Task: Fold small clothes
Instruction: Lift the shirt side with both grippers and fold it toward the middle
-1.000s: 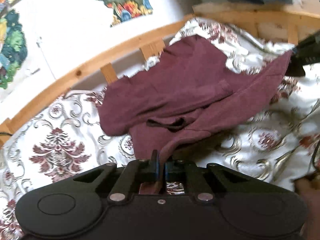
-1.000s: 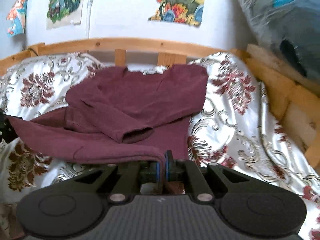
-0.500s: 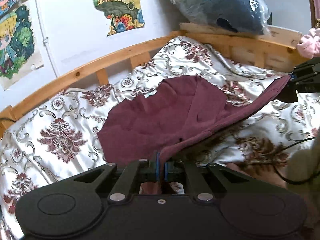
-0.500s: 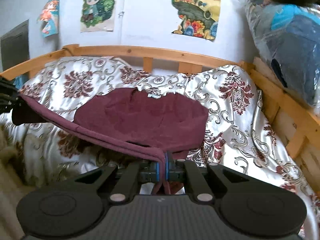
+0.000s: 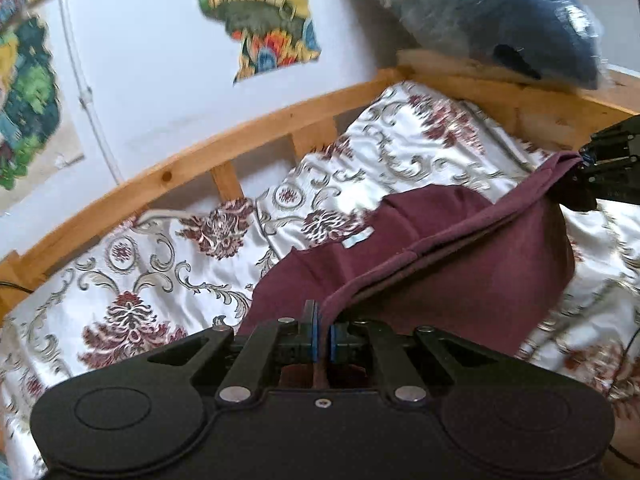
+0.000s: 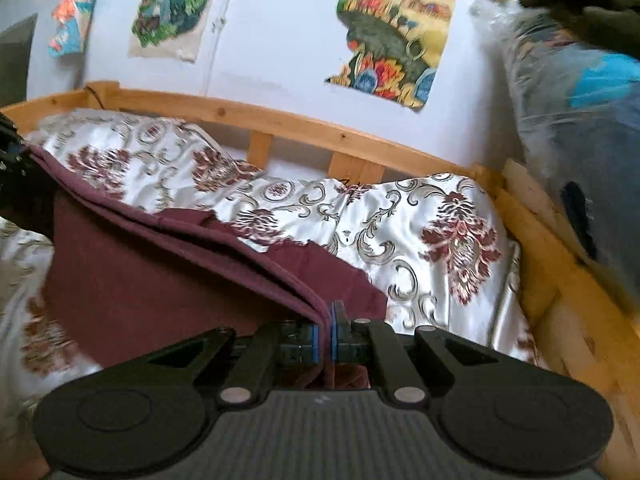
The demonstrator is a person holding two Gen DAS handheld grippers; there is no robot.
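A maroon long-sleeved top (image 5: 472, 280) hangs lifted above the bed, stretched between my two grippers by one edge. My left gripper (image 5: 322, 344) is shut on one corner of that edge. My right gripper (image 6: 325, 344) is shut on the other corner; it also shows at the right edge of the left wrist view (image 5: 612, 164). The top also shows in the right wrist view (image 6: 168, 280), where its body droops below the taut edge and its far part rests on the bedspread. A small white label (image 5: 357, 239) shows near the neck.
The bed has a white bedspread with maroon floral patterns (image 6: 420, 224) and a wooden rail (image 6: 288, 120) along the wall. A bagged blue bundle (image 5: 520, 20) lies on the frame at the right. Posters (image 6: 392, 24) hang on the wall.
Both grippers have risen and pulled back with the top. It has gone from lying spread on the bed to hanging lifted from its near edge, with the sleeves folded under and out of sight.
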